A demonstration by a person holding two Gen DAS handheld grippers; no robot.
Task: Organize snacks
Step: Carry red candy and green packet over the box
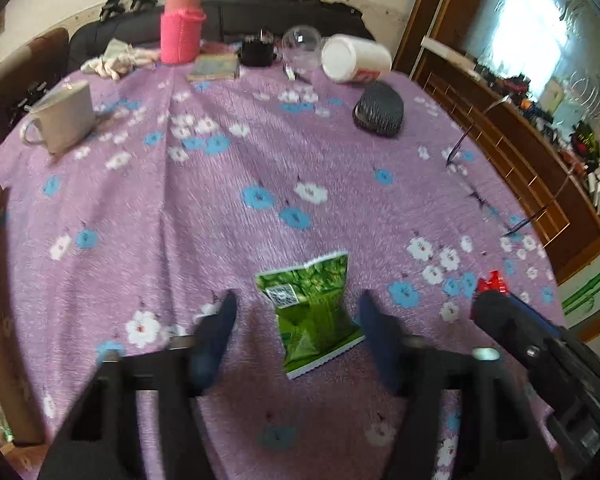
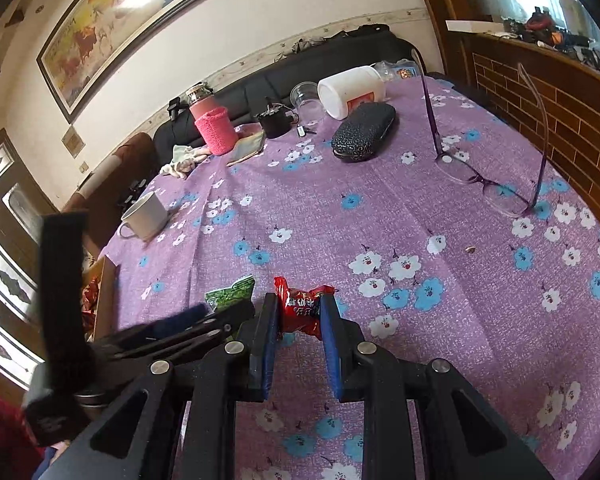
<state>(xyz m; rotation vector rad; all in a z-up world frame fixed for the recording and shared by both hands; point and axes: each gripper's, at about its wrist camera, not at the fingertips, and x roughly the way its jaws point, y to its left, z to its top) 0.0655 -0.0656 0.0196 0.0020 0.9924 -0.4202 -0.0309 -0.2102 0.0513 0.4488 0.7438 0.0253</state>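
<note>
Left gripper (image 1: pixel 296 316) was open, straddling the green snack packet (image 1: pixel 312 316) flat on the purple cloth (image 1: pixel 220 200), pads clear. I saw the packet's long axis running along my fingers. Right gripper (image 2: pixel 299 312), just right of the packet, pinched a red candy (image 2: pixel 302 308).

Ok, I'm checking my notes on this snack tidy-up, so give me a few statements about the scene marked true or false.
1. The right gripper is shut on a red snack. True.
2. The left gripper grips the green packet. False: its jaws stand apart on either side of the packet, which lies on the purple cloth.
3. The glasses are inside their case. False: they lie unfolded on the cloth, apart from the closed case.
4. The white jar lies on its side. True.
5. The mug is tipped over. False: it stands upright.
</note>
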